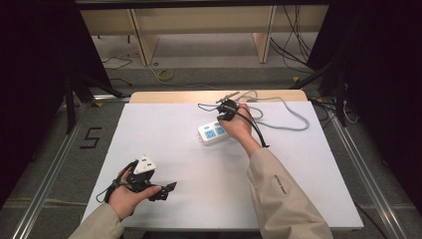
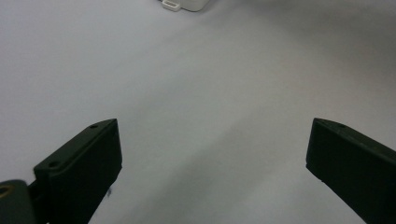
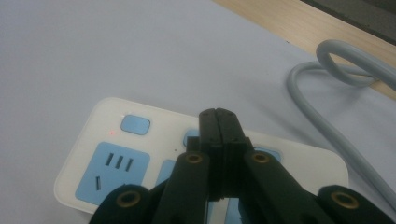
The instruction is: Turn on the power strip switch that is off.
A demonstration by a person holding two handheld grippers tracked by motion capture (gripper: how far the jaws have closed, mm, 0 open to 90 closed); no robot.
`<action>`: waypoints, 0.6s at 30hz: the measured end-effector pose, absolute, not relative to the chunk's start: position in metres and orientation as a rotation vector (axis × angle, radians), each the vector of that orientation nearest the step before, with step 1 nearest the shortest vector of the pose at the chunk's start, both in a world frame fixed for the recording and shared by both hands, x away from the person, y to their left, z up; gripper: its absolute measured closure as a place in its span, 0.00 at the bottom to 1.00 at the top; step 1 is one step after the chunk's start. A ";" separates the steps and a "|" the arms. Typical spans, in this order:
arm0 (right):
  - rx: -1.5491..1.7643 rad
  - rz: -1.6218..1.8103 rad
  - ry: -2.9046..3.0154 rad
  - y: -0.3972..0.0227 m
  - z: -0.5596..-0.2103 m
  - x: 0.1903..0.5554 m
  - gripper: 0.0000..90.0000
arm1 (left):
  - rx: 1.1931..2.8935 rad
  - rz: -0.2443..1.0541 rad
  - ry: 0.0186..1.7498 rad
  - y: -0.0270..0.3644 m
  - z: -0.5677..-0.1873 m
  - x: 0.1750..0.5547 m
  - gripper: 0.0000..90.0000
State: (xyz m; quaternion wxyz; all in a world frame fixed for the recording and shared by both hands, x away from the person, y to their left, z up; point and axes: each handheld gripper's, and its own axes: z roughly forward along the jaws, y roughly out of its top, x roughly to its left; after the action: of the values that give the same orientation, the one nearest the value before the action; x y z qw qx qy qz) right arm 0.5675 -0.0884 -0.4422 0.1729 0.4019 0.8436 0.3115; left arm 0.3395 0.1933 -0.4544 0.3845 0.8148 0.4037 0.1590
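Observation:
A white power strip (image 1: pixel 214 132) with blue sockets lies on the white table top (image 1: pixel 164 149), right of centre toward the back. In the right gripper view the strip (image 3: pixel 116 158) has a blue button (image 3: pixel 135 124) with a small red light (image 3: pixel 112 132) beside it. My right gripper (image 3: pixel 218 114) is shut with nothing between its jaws. Its tips hover over the middle of the strip; I cannot tell whether they touch it. From above, that gripper (image 1: pixel 224 119) sits at the strip's far end. My left gripper (image 2: pixel 212 154) is open and empty over bare table, at the front left (image 1: pixel 164 191).
The strip's grey cable (image 1: pixel 291 119) loops across the back right of the table and over its wooden back edge (image 1: pixel 199 95); the cable (image 3: pixel 322 121) runs close by the right gripper. A corner of the strip (image 2: pixel 184 4) lies far ahead of the left jaws.

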 end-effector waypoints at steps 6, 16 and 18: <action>1.133 0.862 2.410 -0.085 -0.442 0.570 1.00 | 2.076 0.404 1.028 0.193 -0.454 0.340 0.03; 1.150 0.841 2.427 -0.082 -0.443 0.572 1.00 | 2.076 0.403 1.028 0.193 -0.454 0.340 0.03; 1.143 0.833 2.430 -0.082 -0.443 0.573 1.00 | 2.076 0.403 1.028 0.193 -0.454 0.340 0.03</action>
State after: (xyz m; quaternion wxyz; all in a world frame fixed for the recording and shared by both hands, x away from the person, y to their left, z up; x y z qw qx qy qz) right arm 0.5725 -0.0821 -0.4432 0.1644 0.4010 0.8524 0.2924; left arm 0.3397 0.1932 -0.4545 0.3849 0.8148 0.4037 0.1582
